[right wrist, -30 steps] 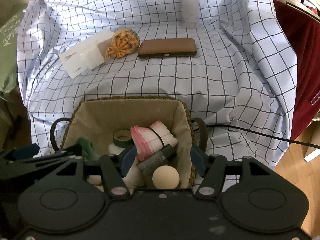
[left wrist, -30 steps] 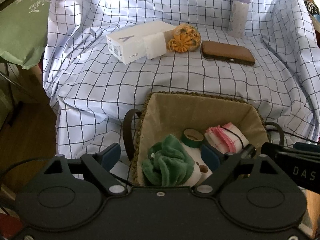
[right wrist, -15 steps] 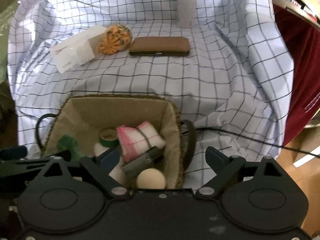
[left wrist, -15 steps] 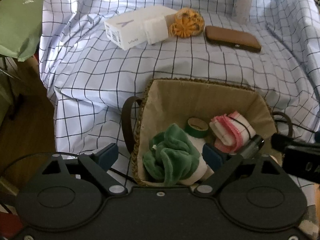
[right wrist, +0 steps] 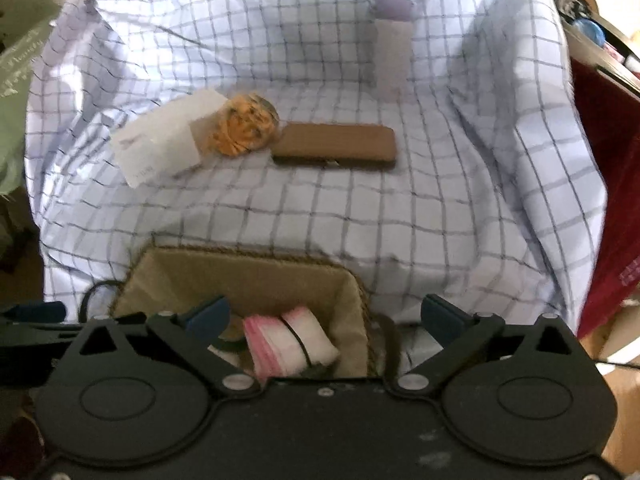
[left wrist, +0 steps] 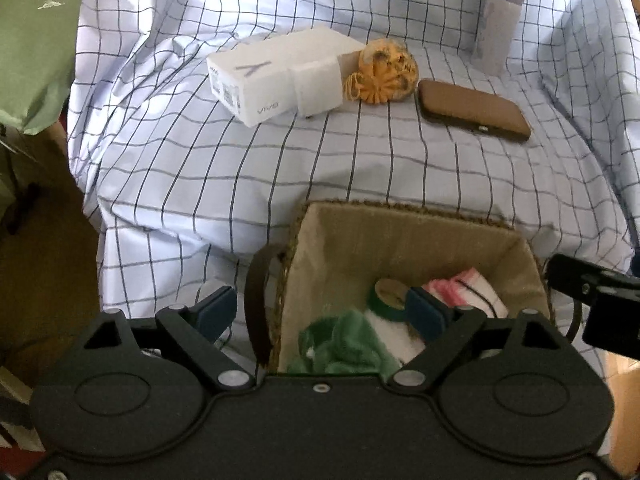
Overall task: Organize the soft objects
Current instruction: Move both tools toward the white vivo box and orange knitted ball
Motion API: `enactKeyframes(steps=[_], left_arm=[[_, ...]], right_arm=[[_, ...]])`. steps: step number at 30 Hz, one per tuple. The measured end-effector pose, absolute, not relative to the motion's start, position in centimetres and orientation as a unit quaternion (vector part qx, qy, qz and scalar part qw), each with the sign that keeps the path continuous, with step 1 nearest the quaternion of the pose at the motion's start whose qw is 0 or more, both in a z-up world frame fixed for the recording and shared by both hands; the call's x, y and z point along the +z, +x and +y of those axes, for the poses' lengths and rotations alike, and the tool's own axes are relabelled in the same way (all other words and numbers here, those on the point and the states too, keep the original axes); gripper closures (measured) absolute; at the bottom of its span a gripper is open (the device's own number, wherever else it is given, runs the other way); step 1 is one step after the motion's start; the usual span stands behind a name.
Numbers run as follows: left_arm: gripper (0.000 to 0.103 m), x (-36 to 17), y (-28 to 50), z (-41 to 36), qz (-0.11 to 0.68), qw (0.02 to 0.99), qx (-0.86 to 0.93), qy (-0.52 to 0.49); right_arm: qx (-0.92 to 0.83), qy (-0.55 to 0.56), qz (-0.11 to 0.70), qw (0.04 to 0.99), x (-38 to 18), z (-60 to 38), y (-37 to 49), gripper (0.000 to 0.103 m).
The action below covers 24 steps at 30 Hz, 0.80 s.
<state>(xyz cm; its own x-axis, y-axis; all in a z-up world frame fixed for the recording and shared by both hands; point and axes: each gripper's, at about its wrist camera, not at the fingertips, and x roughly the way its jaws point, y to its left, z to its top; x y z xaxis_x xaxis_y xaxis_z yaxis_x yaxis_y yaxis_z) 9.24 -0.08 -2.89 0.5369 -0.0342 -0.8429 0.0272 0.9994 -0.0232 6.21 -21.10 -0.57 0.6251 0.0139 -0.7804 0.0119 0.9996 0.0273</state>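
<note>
Illumination is soft daylight, brightest on the checked cloth (left wrist: pixel 360 168) ahead of the tools; its folds cast mild shadows. The basket (left wrist: pixel 400 240) interior below is dim. The left wrist view is reasonably sharp, print on the white box (left wrist: pixel 276 76) legible. The right wrist view is motion-blurred throughout, grid lines smeared, the box washed out. Fisheye bending curves both views' edges; corners fall dark.
</note>
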Motion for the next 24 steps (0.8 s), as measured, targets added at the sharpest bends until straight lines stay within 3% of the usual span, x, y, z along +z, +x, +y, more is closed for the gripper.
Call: enactKeyframes(steps=[11,14,24], left_arm=[[0.013,-2.3,13.4,-0.2,0.446,0.895,-0.017,-0.001],[0.004,-2.2,14.7,-0.3,0.436,0.9,-0.004,0.007],[0.004,-3.1,18.9,0.7,0.445,0.895,0.015,-0.025]], right_arm=[[0.017,-0.027,0.37,0.928,1.2,-19.2,11.5,0.0],[0.019,-0.03,0.367,0.929,1.2,-18.9,13.9,0.0],[0.049,-0.029,0.387,0.92,-0.7,-17.8,22.5,0.001]])
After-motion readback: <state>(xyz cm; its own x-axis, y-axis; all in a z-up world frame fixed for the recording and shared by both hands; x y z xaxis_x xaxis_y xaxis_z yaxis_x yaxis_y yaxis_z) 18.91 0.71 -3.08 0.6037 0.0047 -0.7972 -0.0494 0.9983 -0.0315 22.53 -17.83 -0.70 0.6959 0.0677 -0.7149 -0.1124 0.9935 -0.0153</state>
